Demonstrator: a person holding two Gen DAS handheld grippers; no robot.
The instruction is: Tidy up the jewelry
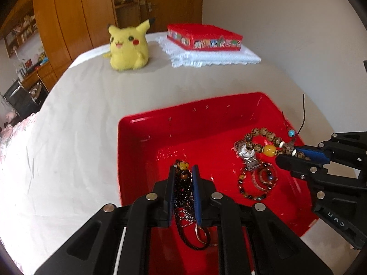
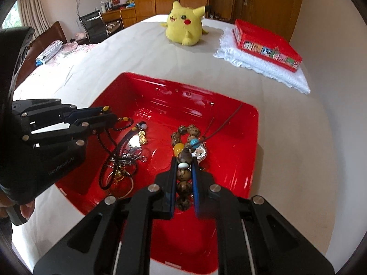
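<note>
A red plastic tray [image 1: 142, 151] [image 2: 243, 142] sits on the beige bedsheet and holds the jewelry. My left gripper [image 1: 183, 169] [image 2: 107, 112] is shut on a black beaded necklace [image 1: 182, 190] with amber beads, inside the tray's left part. Its cord and silver chain hang into the tray [image 2: 119, 160]. My right gripper [image 2: 183, 162] [image 1: 286, 153] is shut on a brown wooden bead bracelet [image 2: 183, 174] [image 1: 263, 135] with a yellow bead, lifted on the tray's right side. A dark bead bracelet [image 1: 252, 188] and a silver piece [image 1: 247, 155] lie below it.
A yellow Pikachu plush [image 1: 128, 45] [image 2: 183, 25] sits at the far side of the bed. A red tin box [image 1: 204, 37] [image 2: 266, 43] rests on a folded white lace cloth [image 1: 211, 57] to its right. Wooden wardrobes stand behind.
</note>
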